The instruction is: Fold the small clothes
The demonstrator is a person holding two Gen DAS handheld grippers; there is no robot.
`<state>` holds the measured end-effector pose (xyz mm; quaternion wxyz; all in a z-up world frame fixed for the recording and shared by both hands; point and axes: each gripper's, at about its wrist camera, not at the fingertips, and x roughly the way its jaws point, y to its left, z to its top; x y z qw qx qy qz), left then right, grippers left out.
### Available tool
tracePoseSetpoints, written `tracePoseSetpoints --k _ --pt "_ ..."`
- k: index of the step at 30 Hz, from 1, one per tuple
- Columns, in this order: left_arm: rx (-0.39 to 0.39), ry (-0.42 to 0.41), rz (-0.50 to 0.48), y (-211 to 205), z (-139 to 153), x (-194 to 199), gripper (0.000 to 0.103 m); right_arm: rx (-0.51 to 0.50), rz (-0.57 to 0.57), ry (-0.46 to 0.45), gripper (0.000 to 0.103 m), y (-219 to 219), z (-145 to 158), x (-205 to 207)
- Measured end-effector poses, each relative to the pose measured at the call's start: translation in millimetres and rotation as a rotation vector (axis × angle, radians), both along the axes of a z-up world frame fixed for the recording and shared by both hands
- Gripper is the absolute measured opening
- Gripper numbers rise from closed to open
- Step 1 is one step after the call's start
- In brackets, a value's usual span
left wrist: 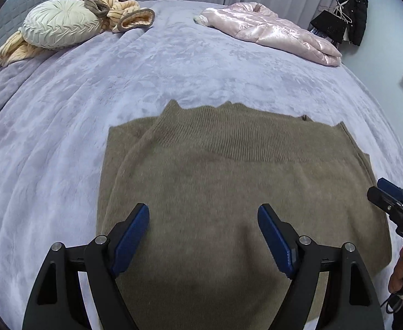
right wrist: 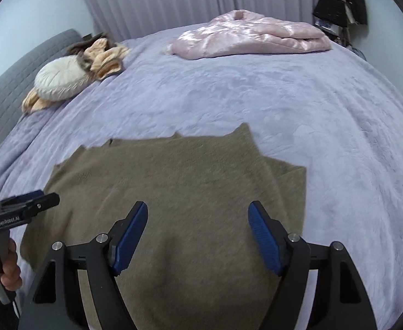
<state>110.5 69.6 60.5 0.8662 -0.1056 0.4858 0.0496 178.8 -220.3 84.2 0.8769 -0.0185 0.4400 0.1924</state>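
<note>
A brown knit sweater lies flat and partly folded on the lavender bed cover, ribbed hem at its far edge. It also shows in the right wrist view. My left gripper is open and empty, held just above the sweater's near part. My right gripper is open and empty, also above the sweater's near part. The right gripper shows at the right edge of the left wrist view; the left gripper shows at the left edge of the right wrist view.
A folded pink satin jacket lies at the far right of the bed. A round cream cushion and striped peach and brown clothes lie at the far left by the grey headboard. Dark clothes hang at the right wall.
</note>
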Motion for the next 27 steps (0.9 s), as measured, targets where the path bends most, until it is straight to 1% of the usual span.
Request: tracePoseSetpoints --k 2,4,7,8,9,10,11,12,15,17,19,21,22,23,24,26,27 --pt "0.008 0.006 0.008 0.4 -4.1 -22.0 0.082 -0.058 0.044 -0.015 0.078 7.3 -8.1 -20.8" --pt "-0.003 0.024 0.016 4.6 -13.4 -42.0 0.082 -0.091 0.040 -0.005 0.078 3.1 -19.1 -34.3" --pt "0.018 0.056 0.029 13.4 -29.9 -60.8 0.082 -0.088 -0.030 0.048 0.078 -24.0 -36.4 -38.4" --pt "-0.006 0.054 0.024 17.7 -32.9 -69.1 0.082 -0.085 -0.053 0.053 0.078 -34.0 -39.6 -37.6" --pt "-0.021 0.046 0.026 20.7 -32.0 -76.7 0.082 -0.063 -0.064 0.058 0.078 -43.9 -40.5 -40.5" --pt "-0.020 0.035 0.040 22.4 -28.7 -84.5 0.082 -0.055 -0.076 0.057 0.078 -50.3 -38.5 -43.4" --pt "-0.004 0.028 0.075 26.2 -24.1 -94.1 0.082 -0.070 -0.100 0.052 0.079 -55.1 -35.3 -46.9" --pt "-0.015 0.022 0.100 31.3 -21.5 -101.9 0.082 -0.092 -0.128 0.050 0.079 -60.5 -31.3 -50.3" --pt "-0.152 0.002 0.167 54.8 -22.5 -122.2 0.082 -0.048 -0.161 0.032 0.079 -72.7 -15.1 -63.7" --pt "-0.245 0.018 0.197 70.1 -31.1 -125.5 0.082 -0.034 -0.171 0.014 0.079 -73.5 -3.5 -71.4" --pt "-0.326 0.027 0.209 80.6 -40.4 -124.1 0.082 -0.022 -0.154 0.001 0.080 -64.6 7.1 -76.8" --pt "-0.387 0.014 0.197 83.2 -42.9 -118.9 0.082 -0.024 -0.126 -0.009 0.080 -47.5 13.6 -81.5" --pt "-0.434 0.002 0.172 83.2 -43.5 -114.4 0.082 -0.032 -0.102 -0.016 0.080 -35.9 16.9 -83.9" --pt "-0.502 -0.010 0.132 82.7 -45.9 -108.6 0.082 -0.039 -0.083 -0.020 0.080 -24.9 18.5 -85.8" --pt "-0.547 -0.005 0.115 82.5 -50.1 -102.7 0.082 -0.045 -0.057 -0.022 0.080 -12.5 19.8 -88.1" --pt "-0.579 0.031 0.117 81.4 -61.4 -90.7 0.082 -0.051 -0.021 -0.016 0.080 7.3 19.9 -92.9" --pt "-0.588 0.040 0.102 80.5 -66.1 -85.7 0.082 -0.055 -0.004 -0.012 0.080 16.6 18.8 -95.3"
